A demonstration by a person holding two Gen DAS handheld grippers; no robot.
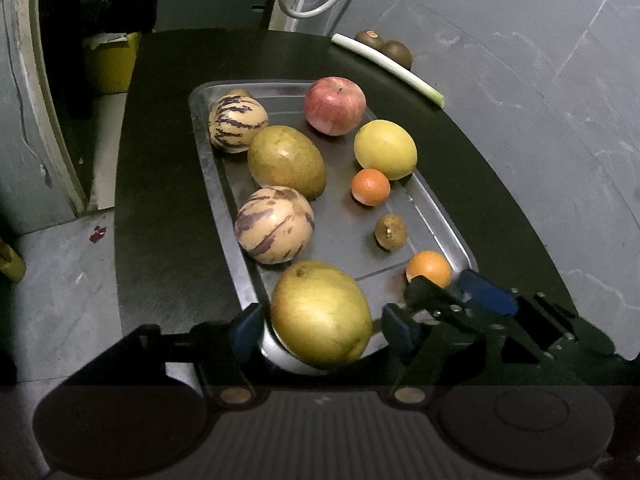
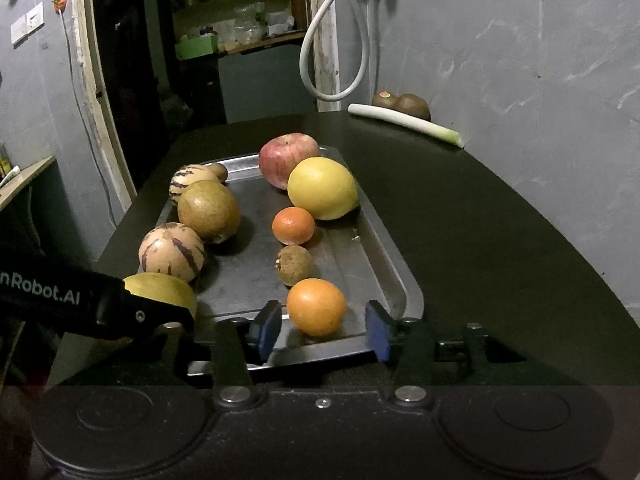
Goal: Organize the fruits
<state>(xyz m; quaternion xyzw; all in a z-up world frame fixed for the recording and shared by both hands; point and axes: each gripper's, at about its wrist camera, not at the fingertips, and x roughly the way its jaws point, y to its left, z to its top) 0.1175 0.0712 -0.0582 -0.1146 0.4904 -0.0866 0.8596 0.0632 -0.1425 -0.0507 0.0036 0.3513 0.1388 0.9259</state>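
A steel tray on the dark table holds several fruits: two striped melons, two green-yellow mangoes, a red apple, a yellow citrus, two small oranges and a brown fruit. My left gripper is open, its fingers on either side of the near mango, with gaps. My right gripper is open around the near orange, not touching it.
A leek stalk and two kiwis lie at the table's far right corner by the grey wall. A doorway and a yellow bin are far left. A white hose hangs behind.
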